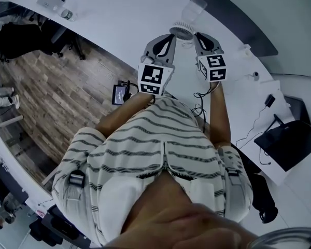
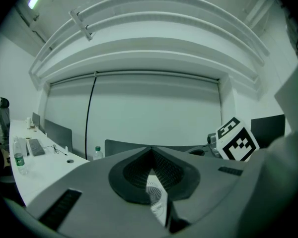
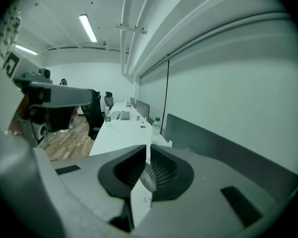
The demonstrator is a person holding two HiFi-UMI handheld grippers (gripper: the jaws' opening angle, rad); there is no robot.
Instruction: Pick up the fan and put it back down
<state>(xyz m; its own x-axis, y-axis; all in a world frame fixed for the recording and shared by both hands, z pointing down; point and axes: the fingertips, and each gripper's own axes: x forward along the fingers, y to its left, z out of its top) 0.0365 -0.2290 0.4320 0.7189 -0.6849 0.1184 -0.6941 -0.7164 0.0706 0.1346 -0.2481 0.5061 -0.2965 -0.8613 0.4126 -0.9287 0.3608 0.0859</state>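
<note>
Two-gripper hold on a small round white plastic fan [image 1: 182,30], seen from the head and along each pair of jaws. The left gripper [image 1: 171,38] and the right gripper [image 1: 197,36] converge on the fan from opposite sides, so it sits at the tips of both.

In each gripper view the jaws are drawn almost fully together. A thin white part of the fan, with ribbed grille and a printed label, is pinched between the pads and runs from the tips back toward the throat. Each gripper is therefore closed on the fan, and neither is empty.

Whether the fan rests on the white surface [image 1: 119,19] or hangs just above it cannot be told from these views.

Likely hazards:
- **Shallow hold:** both holds bite on a narrow edge. If one gripper descends or rolls faster than the other, the fan would twist between the pads and could slip out.
- **Early release:** letting go before the base meets the surface would drop or tip the fan.
- **Nearby object:** a clear tumbler [image 1: 195,7] stands just beyond the jaw tips. A forward drift could knock it over.
</note>
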